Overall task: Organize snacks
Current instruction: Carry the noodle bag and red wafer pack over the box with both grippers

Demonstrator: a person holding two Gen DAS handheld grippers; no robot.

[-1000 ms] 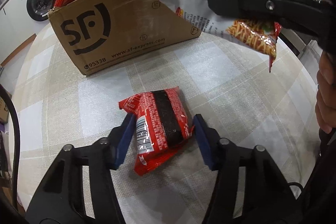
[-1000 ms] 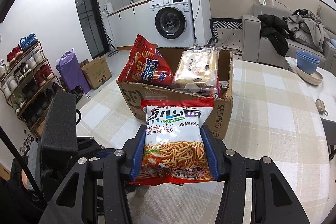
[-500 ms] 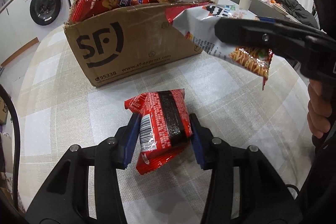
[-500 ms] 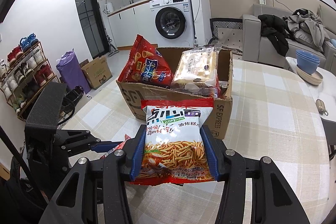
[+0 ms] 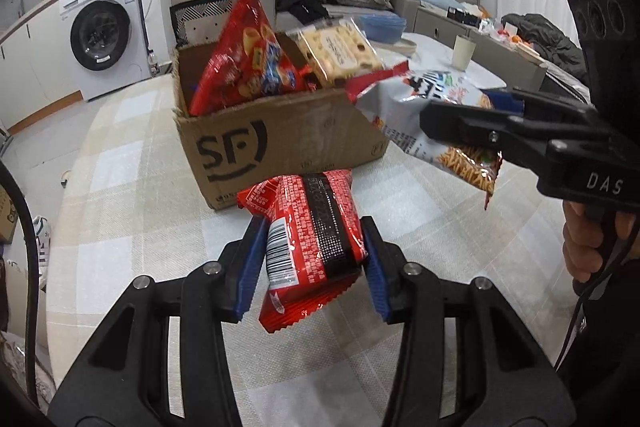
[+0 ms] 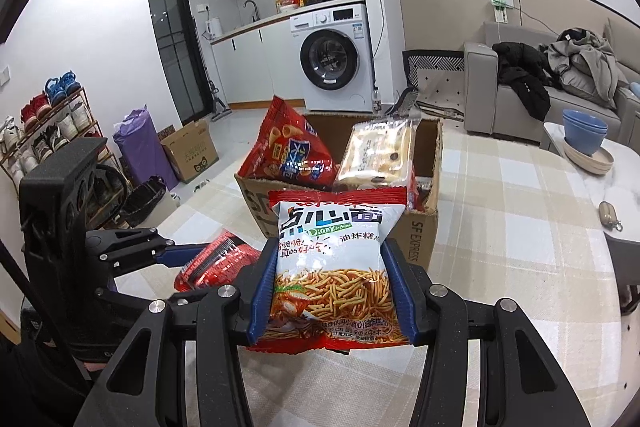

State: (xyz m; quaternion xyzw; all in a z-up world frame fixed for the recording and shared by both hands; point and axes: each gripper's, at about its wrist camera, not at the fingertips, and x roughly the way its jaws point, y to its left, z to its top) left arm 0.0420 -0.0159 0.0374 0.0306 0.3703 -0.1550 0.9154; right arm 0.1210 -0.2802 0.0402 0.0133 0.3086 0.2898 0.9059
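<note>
A brown cardboard box [image 5: 280, 143] [image 6: 424, 231] stands on the checked tablecloth, holding a red chip bag [image 5: 244, 67] [image 6: 290, 147] and a clear pack of biscuits [image 5: 338, 53] [image 6: 376, 155]. My left gripper [image 5: 310, 263] is shut on a red snack packet with a black stripe [image 5: 312, 239] [image 6: 212, 259], lifted off the table just in front of the box. My right gripper [image 6: 332, 287] is shut on a white and red noodle-snack bag [image 6: 332, 267] [image 5: 440, 123], held beside the box's right corner.
The checked tablecloth [image 5: 440, 239] [image 6: 520, 227] stretches around the box. A white cup [image 5: 464, 51] stands behind, blue bowls [image 6: 584, 139] on a side table at right. A washing machine [image 6: 336, 59], sofa with clothes [image 6: 560, 79] and shoe rack [image 6: 48, 131] surround the table.
My left gripper has risen with the red striped packet, lifting it off the cloth and toward the box. The right gripper with the noodle-snack bag has stayed put.
</note>
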